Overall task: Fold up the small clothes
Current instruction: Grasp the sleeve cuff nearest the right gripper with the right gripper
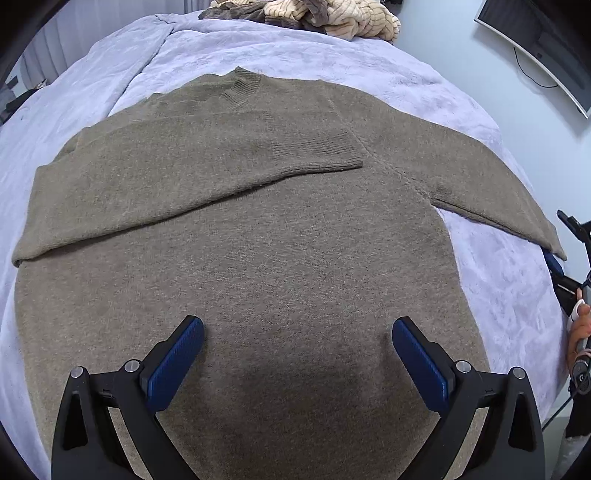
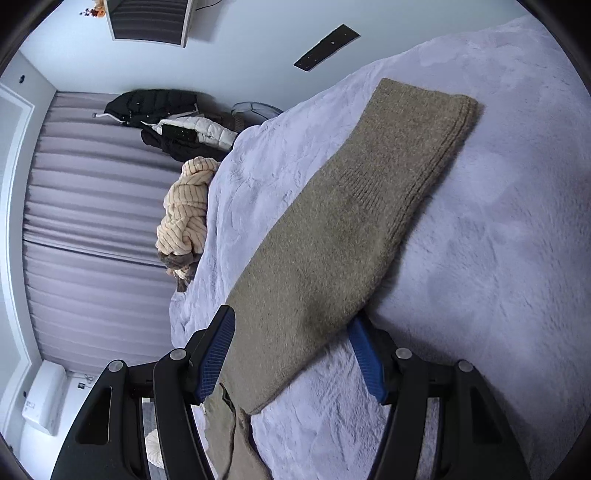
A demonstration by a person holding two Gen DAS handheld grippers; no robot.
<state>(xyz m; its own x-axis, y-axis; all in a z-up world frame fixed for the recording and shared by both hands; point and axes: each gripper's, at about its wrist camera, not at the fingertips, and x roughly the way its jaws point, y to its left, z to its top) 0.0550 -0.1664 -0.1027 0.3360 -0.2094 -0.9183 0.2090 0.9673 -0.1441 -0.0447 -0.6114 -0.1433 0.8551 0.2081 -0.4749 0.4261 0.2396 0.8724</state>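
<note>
A brown knit sweater [image 1: 258, 229] lies flat on a lilac bedspread [image 1: 498, 295], neck away from me. Its left sleeve [image 1: 207, 173] is folded across the chest. Its right sleeve [image 1: 491, 192] stretches out to the right edge. My left gripper [image 1: 297, 332] is open above the sweater's lower body, holding nothing. In the right wrist view the right sleeve [image 2: 343, 221] lies on the bedspread [image 2: 498, 258] with its ribbed cuff [image 2: 443, 122] far from me. My right gripper [image 2: 291, 332] is open, its fingers on either side of the sleeve.
A pile of cream striped and brown clothes [image 1: 332, 14] sits at the head of the bed, also in the right wrist view [image 2: 184, 206]. Dark jackets [image 2: 166, 118] hang near the curtain [image 2: 92, 221]. A monitor [image 1: 546, 44] is on the wall at right.
</note>
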